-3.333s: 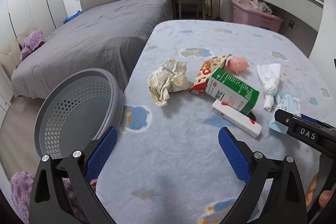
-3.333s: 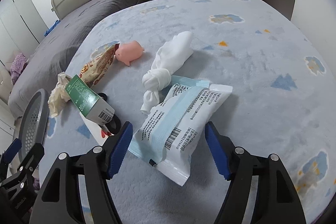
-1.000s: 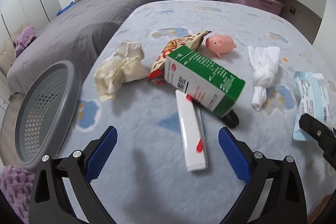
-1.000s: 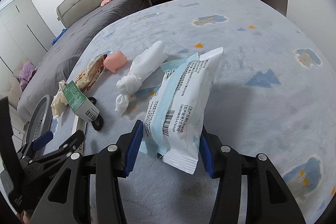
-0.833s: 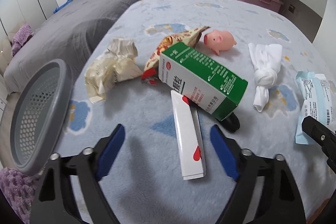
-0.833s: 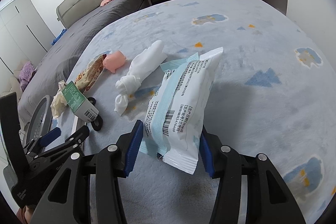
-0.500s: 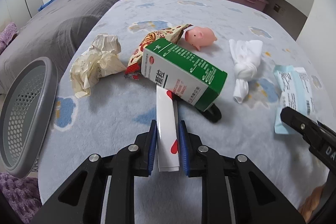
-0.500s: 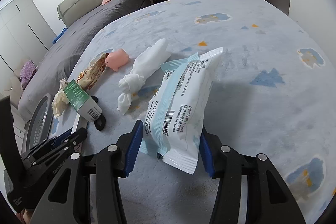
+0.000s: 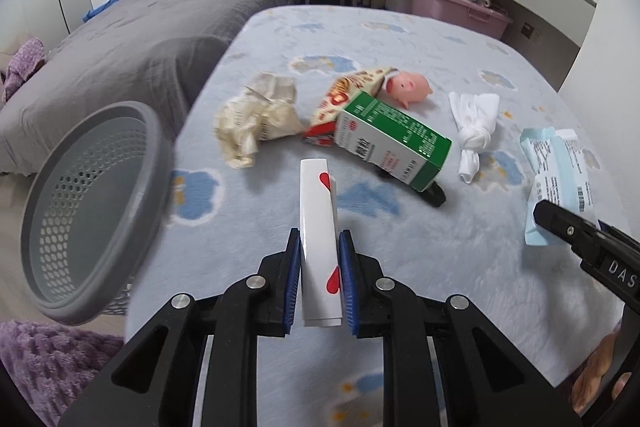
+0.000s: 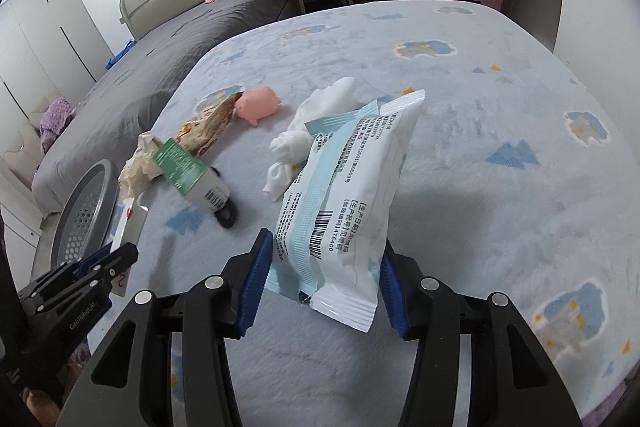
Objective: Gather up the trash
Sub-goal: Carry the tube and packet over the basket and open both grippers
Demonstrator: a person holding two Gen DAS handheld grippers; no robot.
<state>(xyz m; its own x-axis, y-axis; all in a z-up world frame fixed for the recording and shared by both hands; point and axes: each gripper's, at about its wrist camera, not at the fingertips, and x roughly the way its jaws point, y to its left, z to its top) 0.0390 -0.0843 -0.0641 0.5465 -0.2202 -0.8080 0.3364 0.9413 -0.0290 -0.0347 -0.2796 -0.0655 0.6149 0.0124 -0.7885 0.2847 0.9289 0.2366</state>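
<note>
Left gripper [image 9: 320, 279]: pitched down over blue blanket [image 9: 460, 267], pads pinching long white box [image 9: 318, 227] lengthwise.
Right gripper [image 10: 324, 279]: angled down, clamping white-and-blue packet [image 10: 348, 187] upright.
Basket [image 9: 92, 211]: grey, left of blanket edge, tilted.

Blue cloud-print bed [image 9: 400, 339] w/ crumpled paper [image 9: 256, 123], snack bag [image 9: 352, 87], green carton [image 9: 392, 143], pink pig [image 9: 408, 85], knotted white cloth [image 9: 474, 131].

Bare blanket [image 9: 256, 227] lies between the left gripper [image 9: 320, 279] and the basket [image 9: 92, 203]. Ahead, the carton [image 9: 392, 143] and crumpled paper [image 9: 256, 123] obstruct passage.
</note>
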